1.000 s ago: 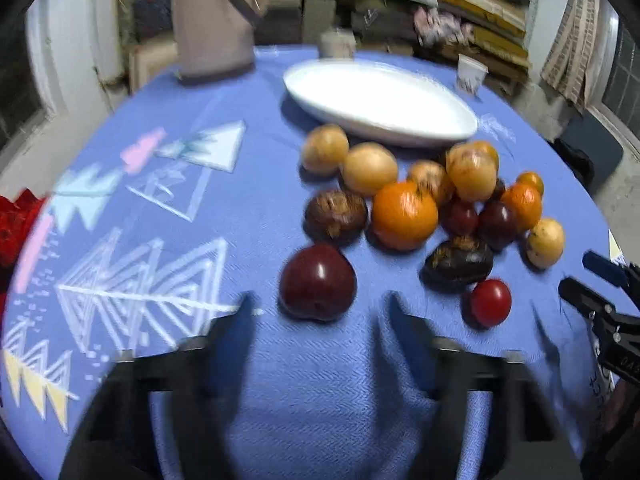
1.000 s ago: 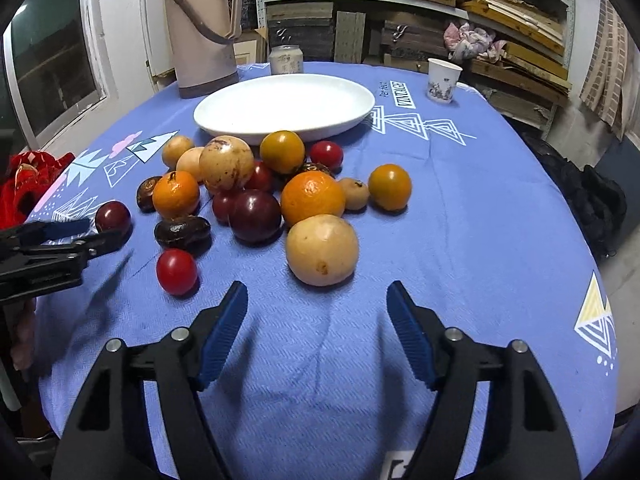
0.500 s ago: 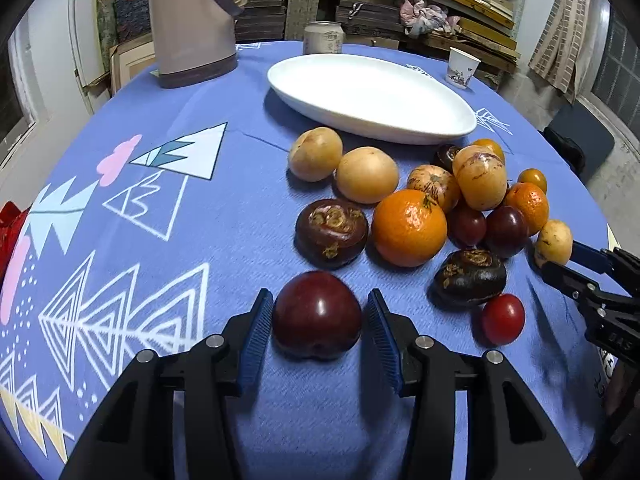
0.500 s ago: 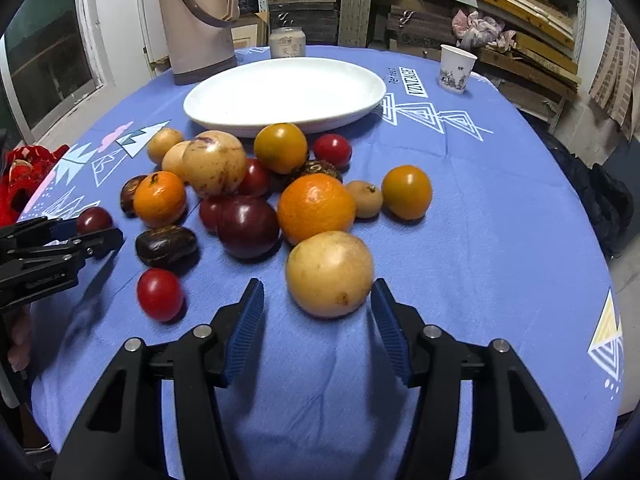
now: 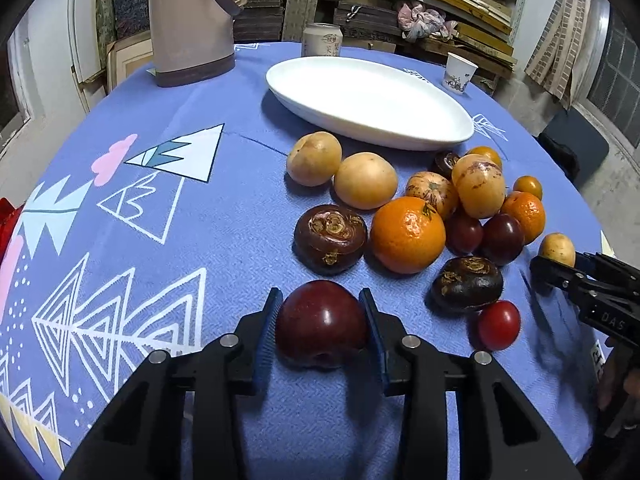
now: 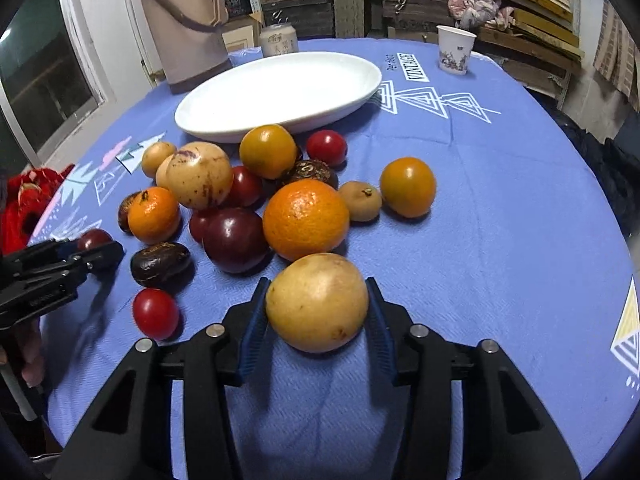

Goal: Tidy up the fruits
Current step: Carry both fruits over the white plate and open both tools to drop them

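My left gripper (image 5: 322, 322) is shut on a dark red plum (image 5: 322, 322) that rests on the blue tablecloth. My right gripper (image 6: 318, 310) is shut on a round yellow fruit (image 6: 318, 302), also on the cloth. A heap of several fruits lies between them: an orange (image 5: 407, 234), a brown mangosteen (image 5: 330, 238), yellow fruits (image 5: 365, 180), dark plums (image 6: 234, 238) and a cherry tomato (image 5: 499, 325). The empty white oval plate (image 5: 372, 100) stands behind the heap. The right gripper also shows in the left wrist view (image 5: 560, 272), and the left gripper in the right wrist view (image 6: 94, 250).
A tan thermos jug (image 5: 188, 24) stands at the back left of the round table. A tin can (image 5: 322, 40) and a paper cup (image 5: 460, 72) stand behind the plate. Shelves of boards fill the background. A red object (image 6: 28, 204) lies off the table's left edge.
Both grippers moved forward over their fruits and closed: the left onto the dark red plum, the right onto the yellow fruit. The other fruits have not moved.
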Demonstrator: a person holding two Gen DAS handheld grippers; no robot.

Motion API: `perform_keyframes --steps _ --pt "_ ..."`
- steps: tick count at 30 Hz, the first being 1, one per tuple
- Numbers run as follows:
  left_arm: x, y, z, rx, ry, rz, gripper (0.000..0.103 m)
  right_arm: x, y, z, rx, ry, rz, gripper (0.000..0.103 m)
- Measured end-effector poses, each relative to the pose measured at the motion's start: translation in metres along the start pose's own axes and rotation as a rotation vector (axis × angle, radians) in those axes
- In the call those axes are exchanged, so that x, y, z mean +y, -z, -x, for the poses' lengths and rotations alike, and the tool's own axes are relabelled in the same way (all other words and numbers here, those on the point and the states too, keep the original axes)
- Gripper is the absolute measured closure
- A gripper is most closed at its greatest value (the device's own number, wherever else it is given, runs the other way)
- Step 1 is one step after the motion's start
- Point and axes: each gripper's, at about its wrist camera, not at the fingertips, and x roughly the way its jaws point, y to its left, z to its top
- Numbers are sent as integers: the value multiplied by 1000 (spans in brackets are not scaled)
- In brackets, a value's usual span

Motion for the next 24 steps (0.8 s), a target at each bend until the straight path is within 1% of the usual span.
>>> perform_keyframes --steps 2,6,8,11,14,15,16,19,22,24 --pt "-1 -1 4 -6 11 -1 64 -3 -2 11 -26 -34 -16 58" --pt "-9 -12 23 -59 23 -34 64 0 -17 36 -97 -89 -6 58" --pt "-13 -23 27 -75 31 -42 64 6 -35 45 -136 -94 20 58" --pt "-19 -51 31 -111 24 -53 64 15 -67 45 -170 -108 47 58" --pt "-19 -87 27 -155 25 -35 64 15 -98 31 -177 -108 42 58" --pt "-18 -103 21 -160 25 -21 64 15 -110 23 -174 -106 36 58" --pt "-18 -110 16 -159 24 -13 64 15 -123 13 -163 -105 31 58" --pt "-18 -140 -11 -133 38 18 64 17 -150 -22 -112 -90 31 58" --pt "-16 -156 -38 -97 7 27 64 18 -172 -51 -82 -72 30 58" --pt "-11 -160 -56 -69 3 49 64 18 -181 -70 -65 -62 25 58"
